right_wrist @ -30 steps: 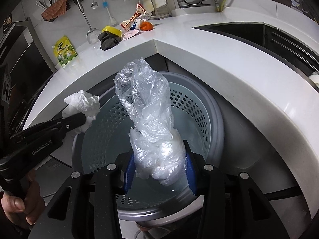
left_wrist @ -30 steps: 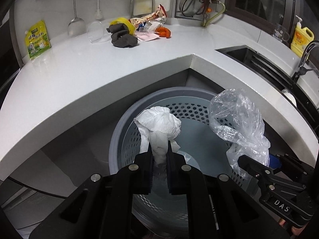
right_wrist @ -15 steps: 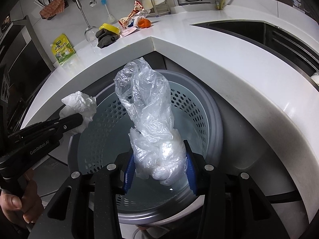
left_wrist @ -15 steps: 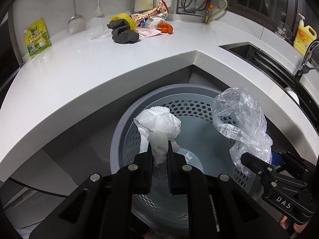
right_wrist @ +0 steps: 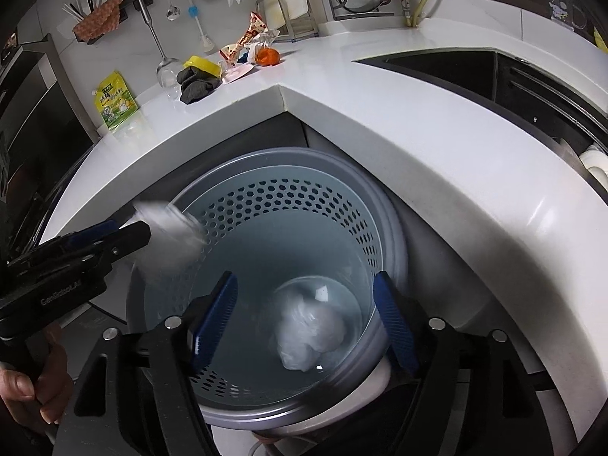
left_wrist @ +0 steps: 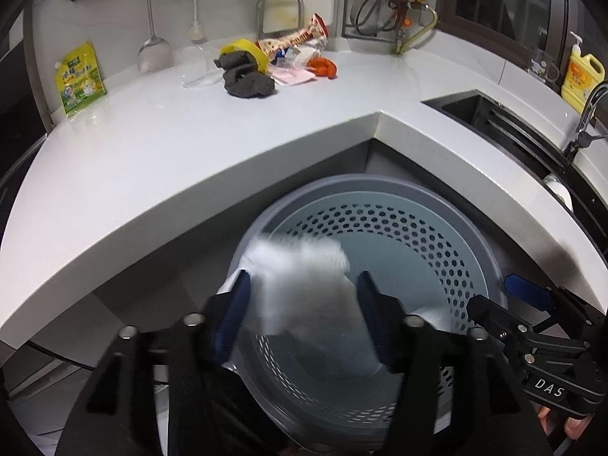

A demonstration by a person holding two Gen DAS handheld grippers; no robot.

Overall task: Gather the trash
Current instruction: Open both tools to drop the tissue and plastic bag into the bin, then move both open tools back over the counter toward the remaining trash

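Note:
A grey perforated trash bin (left_wrist: 380,186) stands below the corner of the white counter. My left gripper (left_wrist: 304,277) hangs over its left rim, jaws opening. A crumpled white tissue (left_wrist: 300,266) shows as a falling blur between the pads, free of them. My right gripper (right_wrist: 304,277) hovers over the bin (right_wrist: 288,159), jaws opening with nothing between them. The clear plastic bag (right_wrist: 311,334) lies on the bin's floor. In the right wrist view the left gripper (right_wrist: 125,231) is at the left with the blurred tissue (right_wrist: 167,228) beside it. The right gripper (left_wrist: 505,300) shows at the bin's right edge.
On the counter (left_wrist: 190,152) at the back lie a snack wrapper (left_wrist: 292,38), orange peel (left_wrist: 323,68), a grey cloth (left_wrist: 247,79), a lying glass (left_wrist: 193,68) and a green pouch (left_wrist: 79,79). A dark sink (left_wrist: 494,114) and a yellow bottle (left_wrist: 581,76) are on the right.
Both grippers have gone from shut to open. The plastic bag has dropped from the right gripper to the bin's floor. The tissue has come loose from the left gripper and is falling.

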